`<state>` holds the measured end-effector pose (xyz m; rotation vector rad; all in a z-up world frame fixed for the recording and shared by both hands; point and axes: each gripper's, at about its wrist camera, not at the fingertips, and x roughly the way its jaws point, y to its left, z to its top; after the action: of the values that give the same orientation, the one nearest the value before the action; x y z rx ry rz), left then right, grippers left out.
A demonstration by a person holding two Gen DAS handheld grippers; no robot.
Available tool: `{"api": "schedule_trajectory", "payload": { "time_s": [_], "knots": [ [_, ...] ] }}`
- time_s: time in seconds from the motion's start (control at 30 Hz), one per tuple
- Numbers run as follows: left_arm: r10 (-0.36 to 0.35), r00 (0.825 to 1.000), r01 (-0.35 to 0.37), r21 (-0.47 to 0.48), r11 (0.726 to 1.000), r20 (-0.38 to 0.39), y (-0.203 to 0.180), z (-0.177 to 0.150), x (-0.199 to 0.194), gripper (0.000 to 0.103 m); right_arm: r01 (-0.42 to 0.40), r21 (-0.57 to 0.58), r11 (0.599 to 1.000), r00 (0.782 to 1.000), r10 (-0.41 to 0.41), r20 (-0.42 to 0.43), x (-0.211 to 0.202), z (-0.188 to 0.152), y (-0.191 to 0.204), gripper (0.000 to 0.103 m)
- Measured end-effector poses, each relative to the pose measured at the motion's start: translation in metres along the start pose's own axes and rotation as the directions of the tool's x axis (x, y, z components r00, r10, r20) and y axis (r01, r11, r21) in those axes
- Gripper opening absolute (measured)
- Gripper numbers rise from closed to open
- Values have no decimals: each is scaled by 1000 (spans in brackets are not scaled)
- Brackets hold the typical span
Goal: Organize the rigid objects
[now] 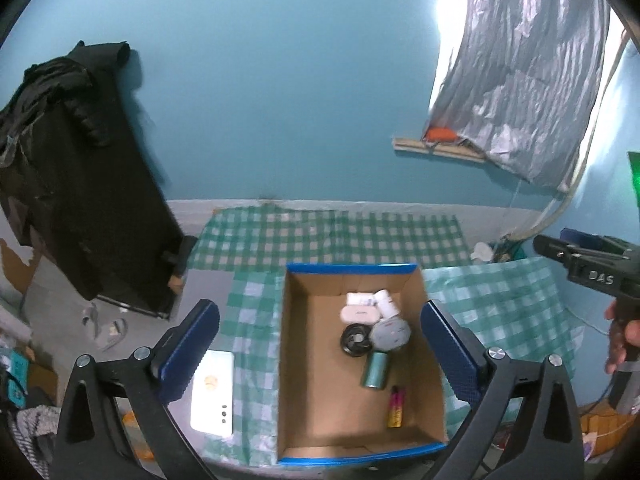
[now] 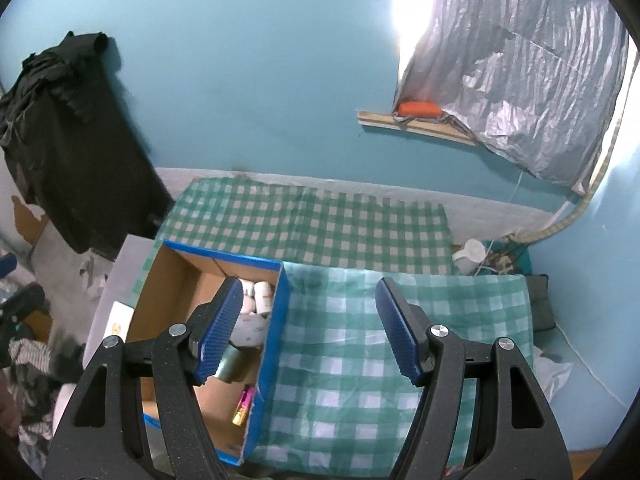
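Left gripper (image 1: 320, 356): your jaws stand wide apart with nothing between the pads; they hang above the cardboard box (image 1: 298, 364).
Right gripper (image 2: 310, 330): jaws part-open and empty, above the box's right wall and the checked cloth (image 2: 352, 356); it also shows at the far right of the left wrist view, held in a hand (image 1: 620, 340).
Box contents: white bottles (image 1: 384, 304) and a white case (image 1: 360, 314) at the far end; a black ring (image 1: 356, 340) and a grey disc (image 1: 390, 334) touching in the middle; a green can (image 1: 374, 368) lying on its side; a yellow-pink lighter (image 1: 396, 402) near the right wall.
Item outside: a white flat device (image 1: 212, 394) lies left of the box, on the bare surface by the cloth's edge. I judge it the likeliest piece left to collect.
Risk, box walls: the left gripper's right finger (image 1: 452, 356) looks to overlap the box's right wall; descend off-centre and you may catch that rim and shift the box.
Risk, can: it lies on its side and could roll if nudged.
Risk, flat device: low profile, little to pinch; it may slide rather than lift.
Risk, collision: both grippers work close to the same box.
Open room: the near-left half of the box floor is bare; the cloth right of the box is clear.
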<state>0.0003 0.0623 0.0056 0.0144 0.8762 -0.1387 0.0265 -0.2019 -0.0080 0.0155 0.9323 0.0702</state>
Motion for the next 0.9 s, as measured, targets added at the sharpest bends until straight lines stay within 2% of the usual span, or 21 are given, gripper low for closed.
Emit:
{"api": "schedule_trajectory", "payload": {
  "time_s": [0.1,0.23,0.5,0.9],
  "knots": [
    [-5,1000,5,7,1000,17,-5,0,-5,102,9,3,1000,1000,-9,12,-3,-1,-2,68],
    [43,998,-44,35,998,39,-12,0,-9,102,10,-2,1000,1000,-10,21,-5,0,-1,68],
    [89,995,-92,62,994,41,-14,2,-14,102,5,-1,1000,999,-5,34,-8,2,-1,68],
    [103,994,-106,70,992,40,-15,-2,-19,102,1,-4,1000,1000,-1,22,-8,0,-1,68]
  ]
}}
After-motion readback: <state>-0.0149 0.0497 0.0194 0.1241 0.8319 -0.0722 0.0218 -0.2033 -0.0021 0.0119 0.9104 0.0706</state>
